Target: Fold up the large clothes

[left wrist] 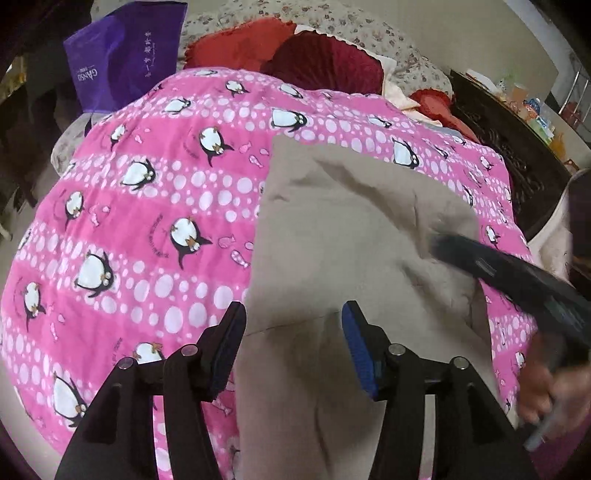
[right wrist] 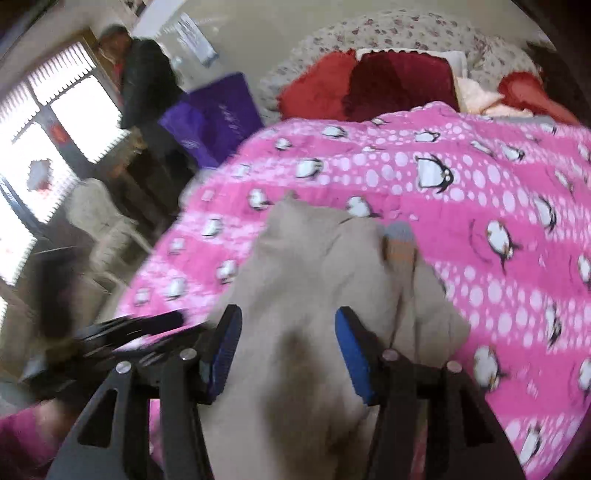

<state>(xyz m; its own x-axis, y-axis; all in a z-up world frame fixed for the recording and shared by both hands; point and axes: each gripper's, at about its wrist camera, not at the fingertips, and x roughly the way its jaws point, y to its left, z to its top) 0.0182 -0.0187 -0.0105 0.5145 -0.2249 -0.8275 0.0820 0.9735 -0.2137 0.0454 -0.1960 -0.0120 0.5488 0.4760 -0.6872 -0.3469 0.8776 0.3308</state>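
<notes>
A large beige garment [left wrist: 343, 229] lies on a pink penguin-print blanket [left wrist: 147, 206] on a bed. My left gripper [left wrist: 293, 321] is open and empty above the garment's near left part. The right gripper shows in the left wrist view as a blurred black bar [left wrist: 517, 273] over the garment's right edge. In the right wrist view the garment [right wrist: 306, 280] lies bunched, with a grey and orange patch [right wrist: 400, 243] showing. My right gripper [right wrist: 288, 328] is open above it and holds nothing. The left gripper appears blurred at the left [right wrist: 140, 325].
Red cushions [left wrist: 295, 55] and a floral pillow [left wrist: 369, 33] lie at the bed's head. A purple bag [left wrist: 122, 55] stands at the far left. A dark wooden cabinet [left wrist: 509, 155] is at the right. A window [right wrist: 48, 147] and a white chair [right wrist: 103, 221] are left of the bed.
</notes>
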